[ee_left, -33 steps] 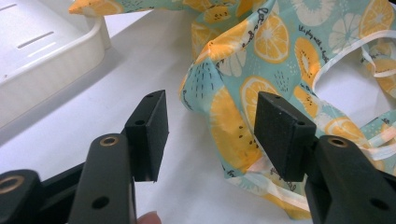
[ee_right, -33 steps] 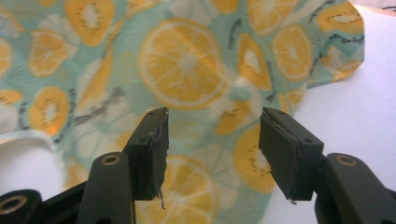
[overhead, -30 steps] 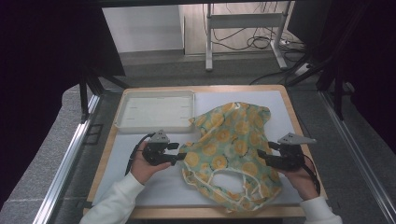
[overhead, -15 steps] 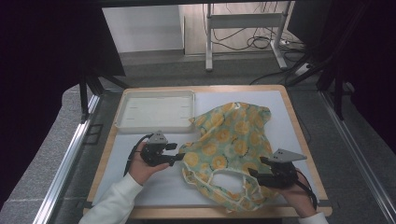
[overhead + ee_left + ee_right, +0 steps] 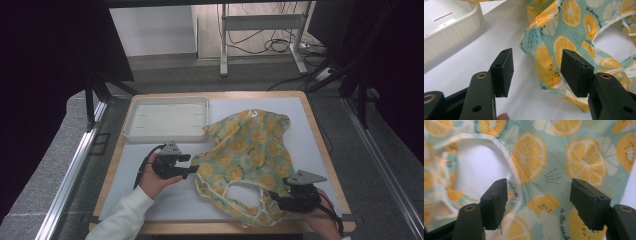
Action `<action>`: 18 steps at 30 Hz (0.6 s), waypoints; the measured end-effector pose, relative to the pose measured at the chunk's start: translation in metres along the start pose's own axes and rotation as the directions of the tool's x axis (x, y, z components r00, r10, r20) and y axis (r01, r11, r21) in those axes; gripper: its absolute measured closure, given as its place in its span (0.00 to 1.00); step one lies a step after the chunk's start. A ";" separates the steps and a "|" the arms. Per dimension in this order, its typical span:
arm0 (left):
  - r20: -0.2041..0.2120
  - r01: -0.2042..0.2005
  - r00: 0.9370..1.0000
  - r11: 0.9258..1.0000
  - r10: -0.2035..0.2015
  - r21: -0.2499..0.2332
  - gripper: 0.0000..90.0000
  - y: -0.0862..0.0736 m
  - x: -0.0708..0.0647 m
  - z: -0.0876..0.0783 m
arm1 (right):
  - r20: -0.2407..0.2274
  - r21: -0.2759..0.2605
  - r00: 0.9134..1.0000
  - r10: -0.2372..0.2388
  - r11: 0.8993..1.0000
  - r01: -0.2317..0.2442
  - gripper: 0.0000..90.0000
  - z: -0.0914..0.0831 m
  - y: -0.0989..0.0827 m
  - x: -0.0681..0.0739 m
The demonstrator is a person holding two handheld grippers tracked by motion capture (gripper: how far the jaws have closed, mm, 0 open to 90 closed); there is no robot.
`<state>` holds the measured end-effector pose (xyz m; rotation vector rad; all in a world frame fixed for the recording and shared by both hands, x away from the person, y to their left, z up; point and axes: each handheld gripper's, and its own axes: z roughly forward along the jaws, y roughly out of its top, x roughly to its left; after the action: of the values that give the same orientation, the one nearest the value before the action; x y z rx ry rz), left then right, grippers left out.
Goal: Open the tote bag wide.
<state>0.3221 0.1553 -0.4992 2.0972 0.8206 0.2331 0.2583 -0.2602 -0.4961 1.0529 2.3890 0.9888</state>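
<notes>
The fruit-print garment (image 5: 250, 160) is lying crumpled on the white mat (image 5: 310, 130), spreading from the table's centre toward 5 o'clock in the high view, with its bound neck opening facing 6 o'clock.

Left gripper (image 5: 186, 166): it is sitting at 9 o'clock of the garment, jaws pointing toward 3 o'clock. In the left gripper view (image 5: 536, 72) the 2 jaws are standing apart; a folded edge of the cloth (image 5: 564, 45) is lying between them, nearer the 3 o'clock jaw, which it is overlapping. Whether that jaw's pad is touching the cloth cannot be told; the other pad is clear of it.

Right gripper (image 5: 280, 200): it is sitting at the garment's 5 o'clock corner. In the right gripper view (image 5: 539, 200) its jaws have just been opening and are standing wide apart over the cloth (image 5: 554, 160) (the bound trim is curving past the 9 o'clock jaw). Nothing is being pinched.

The white tray (image 5: 131, 131) is resting at 11 o'clock of the garment, just beside it.
</notes>
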 end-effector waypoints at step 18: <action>0.010 0.001 1.000 1.000 -0.001 0.005 0.48 0.000 0.000 0.000 | -0.066 -0.036 0.997 0.050 0.998 -0.053 0.96 -0.004 -0.001 -0.008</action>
<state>0.3217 0.1555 -0.4988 2.1013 0.8172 0.2206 0.2614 -0.2686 -0.4940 1.0894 2.3954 1.0974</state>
